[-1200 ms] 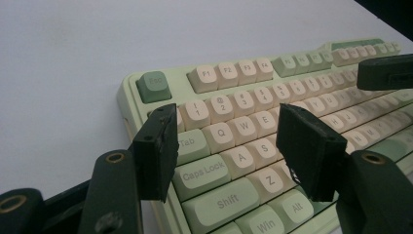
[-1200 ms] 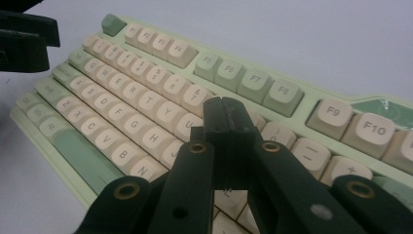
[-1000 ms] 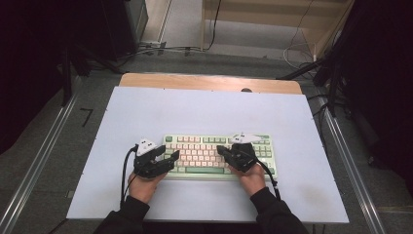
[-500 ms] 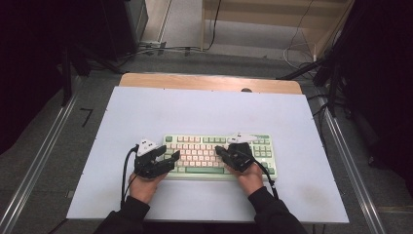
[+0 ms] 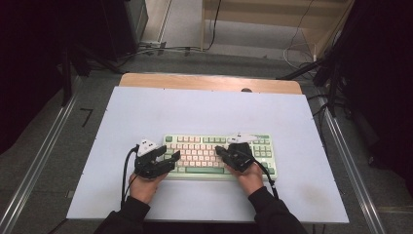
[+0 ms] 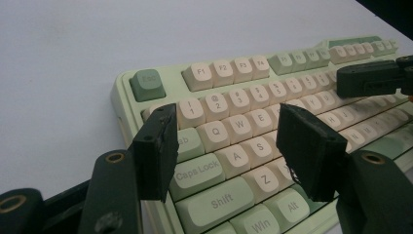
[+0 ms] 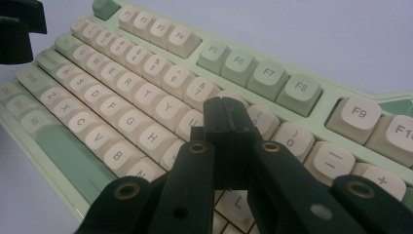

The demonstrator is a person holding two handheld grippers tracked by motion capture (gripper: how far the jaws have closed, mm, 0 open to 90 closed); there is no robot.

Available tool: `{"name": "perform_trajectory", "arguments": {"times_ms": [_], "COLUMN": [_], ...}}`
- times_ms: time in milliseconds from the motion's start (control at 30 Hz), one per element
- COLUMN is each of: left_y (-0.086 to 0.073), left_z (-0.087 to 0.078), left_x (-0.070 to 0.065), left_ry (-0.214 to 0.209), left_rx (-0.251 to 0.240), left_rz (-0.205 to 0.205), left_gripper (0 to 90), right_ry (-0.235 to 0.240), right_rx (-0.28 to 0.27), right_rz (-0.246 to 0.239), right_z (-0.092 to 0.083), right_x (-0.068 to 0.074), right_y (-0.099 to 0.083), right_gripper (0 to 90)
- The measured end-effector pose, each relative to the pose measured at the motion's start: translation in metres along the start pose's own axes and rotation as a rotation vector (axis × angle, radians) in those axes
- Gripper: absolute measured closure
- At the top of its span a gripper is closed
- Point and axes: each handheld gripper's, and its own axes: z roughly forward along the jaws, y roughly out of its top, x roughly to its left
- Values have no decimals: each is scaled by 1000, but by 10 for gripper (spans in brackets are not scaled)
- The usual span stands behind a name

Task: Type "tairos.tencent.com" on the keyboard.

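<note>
A pale green keyboard (image 5: 219, 155) with cream and green keys lies near the front of the white tabletop (image 5: 204, 109). My left gripper (image 5: 176, 160) hovers over its left end with jaws open and nothing between them. In the left gripper view the left gripper (image 6: 234, 146) frames the Q, W, A, S keys of the keyboard (image 6: 221, 73). My right gripper (image 5: 217, 150) is shut and points left over the middle of the keyboard. In the right gripper view the right gripper (image 7: 225, 114) has its tips just above the keyboard (image 7: 146, 63), near the U and I keys. Whether they touch a key I cannot tell.
A wooden strip (image 5: 209, 82) borders the table's far edge. Metal rails (image 5: 44, 156) run along both sides on the floor, and cables (image 5: 302, 44) lie beyond the table. In the left gripper view, the right gripper's black jaw (image 6: 370, 78) reaches in over the number row.
</note>
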Motion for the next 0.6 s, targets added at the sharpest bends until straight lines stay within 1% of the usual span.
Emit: {"name": "perform_trajectory", "arguments": {"times_ms": [433, 600], "left_y": [0, 0], "left_z": [0, 0], "left_x": [0, -1], "left_ry": [-3, -7], "left_rx": [-1, -3], "left_rz": [-2, -4], "left_gripper": [412, 413], "right_ry": [1, 0], "right_rx": [0, 18], "right_rz": [1, 4], "right_z": [0, 2], "right_x": [0, -1], "right_y": [0, -1], "right_gripper": [877, 877]}}
